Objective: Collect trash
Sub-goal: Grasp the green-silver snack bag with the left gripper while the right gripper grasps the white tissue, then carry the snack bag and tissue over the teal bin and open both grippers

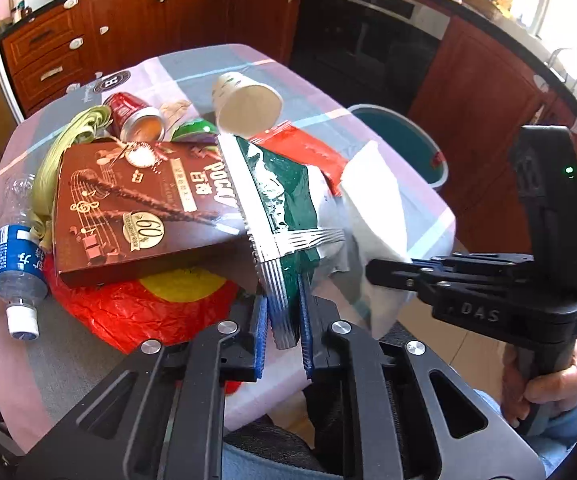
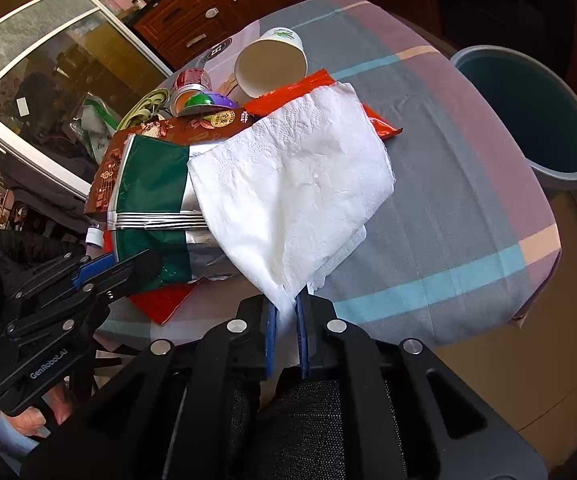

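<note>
My left gripper is shut on the sealed edge of a green and silver snack bag, held above the table; the bag also shows in the right wrist view. My right gripper is shut on a corner of a white paper napkin, which hangs beside the bag in the left wrist view. The right gripper appears at the right of the left wrist view. A blue-grey trash bin stands on the floor past the table's right edge.
On the checked tablecloth lie a brown Pocky box, a plastic water bottle, a red can, a paper cup, a red wrapper and an orange-red packet. Wooden cabinets stand behind.
</note>
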Demonstrator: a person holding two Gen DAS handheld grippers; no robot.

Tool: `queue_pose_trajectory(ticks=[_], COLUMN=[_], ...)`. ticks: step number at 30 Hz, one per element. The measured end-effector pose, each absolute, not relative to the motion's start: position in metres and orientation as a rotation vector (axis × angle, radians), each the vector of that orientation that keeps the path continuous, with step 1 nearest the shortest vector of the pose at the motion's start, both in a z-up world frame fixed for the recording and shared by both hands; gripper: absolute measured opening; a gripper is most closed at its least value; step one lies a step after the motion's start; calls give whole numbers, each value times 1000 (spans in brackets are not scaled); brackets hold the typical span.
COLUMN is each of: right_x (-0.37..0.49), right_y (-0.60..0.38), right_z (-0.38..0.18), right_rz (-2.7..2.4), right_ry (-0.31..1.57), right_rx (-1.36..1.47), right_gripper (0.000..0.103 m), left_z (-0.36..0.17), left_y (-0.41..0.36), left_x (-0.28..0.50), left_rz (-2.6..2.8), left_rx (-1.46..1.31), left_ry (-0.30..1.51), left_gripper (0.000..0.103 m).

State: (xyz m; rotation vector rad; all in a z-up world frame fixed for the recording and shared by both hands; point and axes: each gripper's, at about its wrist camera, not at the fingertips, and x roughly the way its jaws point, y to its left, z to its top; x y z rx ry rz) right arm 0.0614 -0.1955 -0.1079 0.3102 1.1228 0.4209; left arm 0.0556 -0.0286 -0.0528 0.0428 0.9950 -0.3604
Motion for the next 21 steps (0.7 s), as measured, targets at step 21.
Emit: queue_pose_trajectory(ticks=[21], right_x=[115], right_y=[-356], right_z=[-40], right_rz=[237], right_ry=[897], right_rx=[502], right_gripper=[9], left_z=[35], left_y=[-145], left_x=[122], left_rz=[-601], left_rx=[170], left_ry=[813], left_gripper=[10])
